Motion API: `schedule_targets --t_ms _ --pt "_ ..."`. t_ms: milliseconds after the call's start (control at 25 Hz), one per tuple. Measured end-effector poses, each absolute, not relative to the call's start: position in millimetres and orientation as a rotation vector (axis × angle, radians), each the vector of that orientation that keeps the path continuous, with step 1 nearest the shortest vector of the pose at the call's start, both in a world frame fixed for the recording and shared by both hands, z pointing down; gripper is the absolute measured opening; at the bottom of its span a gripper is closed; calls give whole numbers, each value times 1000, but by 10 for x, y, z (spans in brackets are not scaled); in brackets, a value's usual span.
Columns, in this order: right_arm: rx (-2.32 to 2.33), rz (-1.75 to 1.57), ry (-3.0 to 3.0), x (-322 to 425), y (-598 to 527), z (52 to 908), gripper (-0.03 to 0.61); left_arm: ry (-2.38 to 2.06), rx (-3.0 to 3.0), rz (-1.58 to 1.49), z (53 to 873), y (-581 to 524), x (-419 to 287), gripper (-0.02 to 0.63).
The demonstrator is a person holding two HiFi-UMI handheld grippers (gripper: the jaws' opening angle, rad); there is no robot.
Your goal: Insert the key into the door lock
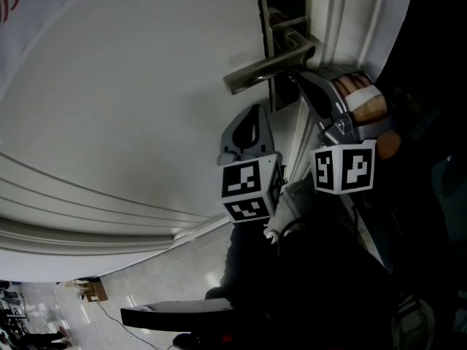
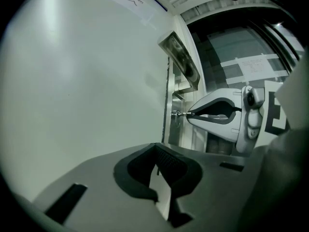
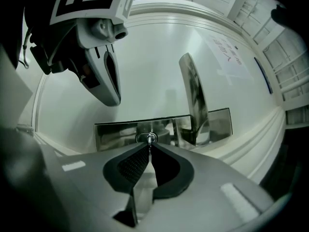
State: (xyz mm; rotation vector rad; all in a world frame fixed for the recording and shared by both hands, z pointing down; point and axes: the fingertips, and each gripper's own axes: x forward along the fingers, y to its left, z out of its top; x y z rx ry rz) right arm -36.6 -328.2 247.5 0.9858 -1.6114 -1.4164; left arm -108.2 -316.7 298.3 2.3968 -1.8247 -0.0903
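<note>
Looks nearly done: pinches the key [image 3: 150,141] in the pressed-together tips of the right gripper [image 3: 150,150], blade at or just inside the lock [image 3: 140,138] on the steel plate [image 3: 113,134] beside the lever handle [image 3: 193,95]; cannot tell the depth, so seating it fully probably remains. Holds the left gripper [image 2: 157,164] closed on nothing, apart from the lock. Faces a pale, smooth panelled door [image 1: 124,86], with glossy light floor [image 1: 182,283] beyond.
</note>
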Motion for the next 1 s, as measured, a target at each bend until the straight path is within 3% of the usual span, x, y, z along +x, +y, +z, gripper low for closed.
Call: schedule_targets --t_ms 240,640,1000 --pt "1172 -1238 -1833 -77 -3209 2473 21 -1838 2390 -68 3012 -3128 -1079 2" --pt "1596 -526 -2522 123 -3177 2538 2 -1841 2353 -32 3167 -3060 -1030 2" --pt "1582 -145 -2725 168 -3075 2849 1 -1910 2324 -13 3240 -3016 -1083 2"
